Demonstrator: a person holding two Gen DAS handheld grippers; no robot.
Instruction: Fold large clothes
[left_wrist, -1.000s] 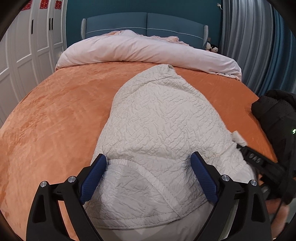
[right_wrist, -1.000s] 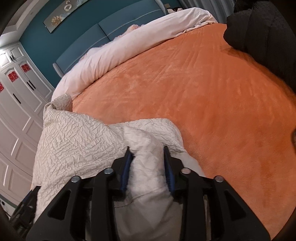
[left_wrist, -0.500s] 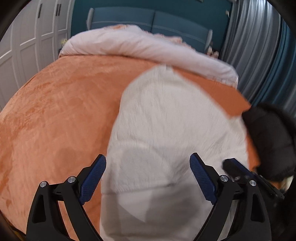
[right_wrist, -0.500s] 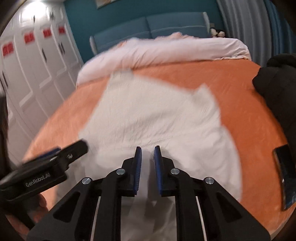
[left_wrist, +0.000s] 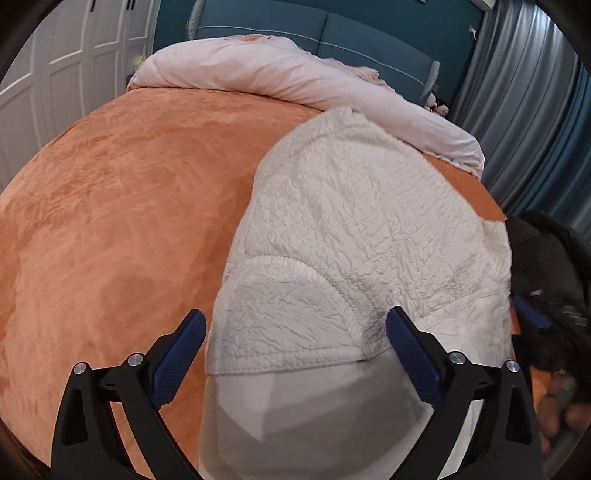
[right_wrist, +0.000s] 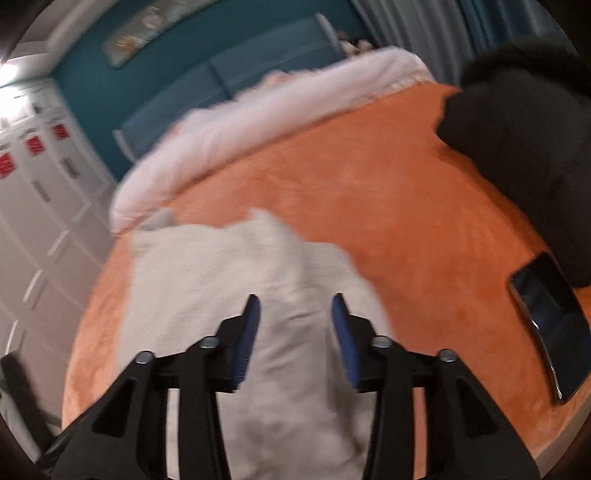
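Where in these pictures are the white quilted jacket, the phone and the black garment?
white quilted jacket (left_wrist: 354, 229): left wrist view, quilted middle.
phone (right_wrist: 550, 321): right wrist view, dark screen.
black garment (right_wrist: 517, 140): right wrist view, fuzzy middle.

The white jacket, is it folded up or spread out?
Partly folded: the white jacket has one flap doubled over its near end.

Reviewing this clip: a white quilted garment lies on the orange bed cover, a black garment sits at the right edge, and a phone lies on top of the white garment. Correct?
Not quite. The phone lies on the bare orange bed cover, apart from the white quilted garment and beside the black garment, as the right wrist view shows. The rest holds.
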